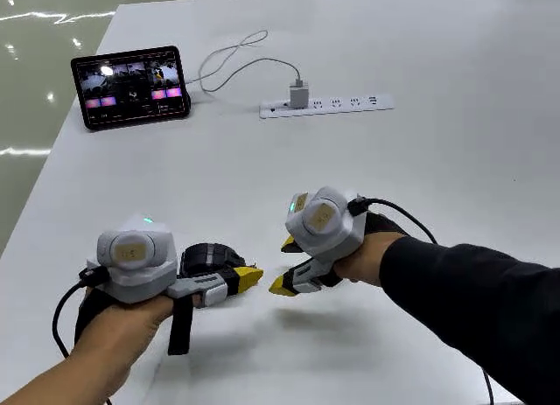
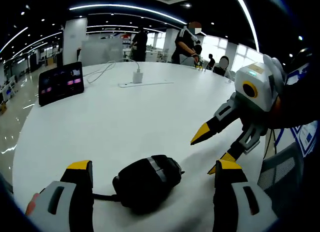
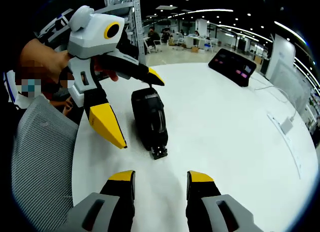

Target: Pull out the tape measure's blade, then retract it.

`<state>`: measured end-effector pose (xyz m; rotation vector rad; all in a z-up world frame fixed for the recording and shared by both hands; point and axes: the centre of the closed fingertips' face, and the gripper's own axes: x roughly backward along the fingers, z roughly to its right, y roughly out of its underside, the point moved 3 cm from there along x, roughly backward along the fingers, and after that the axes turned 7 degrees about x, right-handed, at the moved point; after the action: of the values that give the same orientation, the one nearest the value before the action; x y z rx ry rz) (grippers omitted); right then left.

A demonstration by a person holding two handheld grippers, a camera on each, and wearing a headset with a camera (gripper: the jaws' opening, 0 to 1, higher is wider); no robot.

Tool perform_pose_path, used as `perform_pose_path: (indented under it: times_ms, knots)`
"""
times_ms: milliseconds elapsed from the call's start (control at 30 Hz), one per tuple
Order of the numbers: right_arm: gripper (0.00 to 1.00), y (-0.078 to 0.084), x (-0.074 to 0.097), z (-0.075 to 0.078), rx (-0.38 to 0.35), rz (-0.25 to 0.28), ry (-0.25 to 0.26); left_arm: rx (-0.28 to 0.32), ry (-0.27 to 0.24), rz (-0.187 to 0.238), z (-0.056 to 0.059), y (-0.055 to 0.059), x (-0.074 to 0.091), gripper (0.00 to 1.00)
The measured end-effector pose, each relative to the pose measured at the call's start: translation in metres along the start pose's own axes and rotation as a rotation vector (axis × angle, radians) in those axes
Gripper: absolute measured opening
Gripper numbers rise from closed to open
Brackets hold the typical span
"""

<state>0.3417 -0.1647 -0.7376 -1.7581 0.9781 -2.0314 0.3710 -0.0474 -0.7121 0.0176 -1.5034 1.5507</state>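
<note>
Two handheld grippers with grey bodies and yellow-tipped jaws faced each other low over a wide white table point(image 1: 455, 160). The left gripper point(image 2: 153, 167) was released, with its jaws spread wide. The black, rounded tape measure point(image 2: 147, 183) lay on the tabletop between them, at 6 o'clock in the left gripper view. As far as could be seen, it touched neither jaw. In the head view the case sat at 7 o'clock, just behind the left gripper's one visible yellow tip. Its black strap point(image 1: 181, 324) trailed from there toward 6 o'clock.

The right gripper point(image 3: 161, 178) was released too, its jaws parted with a clear gap and nothing held. In the right gripper view the tape measure lay at 12 o'clock, straight ahead of those jaws and apart from their tips. A small dark tab at the case's near end pointed back at them. In the left gripper view the right gripper came in from 3 o'clock, with its yellow tips near the case but not on it.

Far across the table in the head view, a dark tablet point(image 1: 131, 86) with a lit screen stood at 11 o'clock. A long white power strip point(image 1: 337, 105) lay at 12 o'clock with a white charger point(image 1: 299, 95) plugged into it. A thin white cable point(image 1: 232, 59) looped between the charger and the tablet. A grey mesh chair back point(image 3: 40, 157) showed at 8 o'clock in the right gripper view.
</note>
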Motion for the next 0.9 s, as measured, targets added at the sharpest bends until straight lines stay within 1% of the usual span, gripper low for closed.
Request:
perform_pose_path:
  times_ms: [67,100,133,167,200,233,300,400,467,567,700,733,767,800,833,867,900]
  knots:
    - [0.4,0.002,0.004,0.001,-0.007,0.005,0.009,0.022,0.036,-0.022,0.003,0.002,0.003,0.99]
    - [0.41,0.004,0.006,0.001,-0.01,0.007,0.011,0.021,0.035,-0.035,0.001,0.003,0.005,0.99]
    - [0.42,0.005,0.009,0.002,-0.015,0.011,0.016,0.017,0.045,-0.037,0.001,0.003,0.007,0.99]
    - [0.43,0.006,0.011,0.002,-0.02,0.015,0.019,0.008,0.068,-0.019,0.002,0.002,0.007,0.99]
    - [0.44,0.008,0.013,0.002,-0.024,0.017,0.019,0.007,0.062,-0.019,0.0,0.003,0.009,0.99]
    - [0.46,0.01,0.016,0.002,-0.028,0.018,0.023,-0.007,0.067,-0.03,-0.001,0.004,0.01,0.99]
    - [0.49,0.014,0.021,0.002,-0.033,0.021,0.035,-0.024,0.087,-0.028,0.0,0.004,0.012,0.99]
    - [0.5,0.014,0.031,0.003,-0.036,0.05,0.058,-0.04,0.11,-0.037,0.001,0.006,0.016,0.99]
    - [0.54,0.015,0.037,0.003,-0.037,0.069,0.072,-0.053,0.12,-0.041,0.002,0.007,0.019,0.99]
    - [0.59,0.018,0.046,0.004,-0.043,0.08,0.084,-0.069,0.126,-0.052,0.0,0.009,0.022,0.99]
    - [0.63,0.022,0.057,0.003,-0.057,0.104,0.097,-0.075,0.127,-0.045,-0.005,0.008,0.027,0.99]
    - [0.64,0.022,0.061,0.002,-0.057,0.113,0.103,-0.078,0.137,-0.048,-0.006,0.008,0.029,0.99]
    - [0.66,0.023,0.063,0.002,-0.06,0.116,0.104,-0.082,0.135,-0.05,-0.006,0.009,0.03,0.99]
    - [0.67,0.025,0.067,0.002,-0.062,0.12,0.11,-0.083,0.143,-0.067,-0.007,0.012,0.033,0.99]
    - [0.68,0.026,0.069,0.002,-0.064,0.122,0.115,-0.088,0.145,-0.07,-0.007,0.013,0.034,0.99]
    - [0.69,0.027,0.071,0.002,-0.065,0.127,0.118,-0.092,0.147,-0.062,-0.007,0.012,0.036,0.99]
    - [0.69,0.029,0.075,0.002,-0.073,0.132,0.119,-0.089,0.161,-0.06,-0.007,0.012,0.039,0.99]
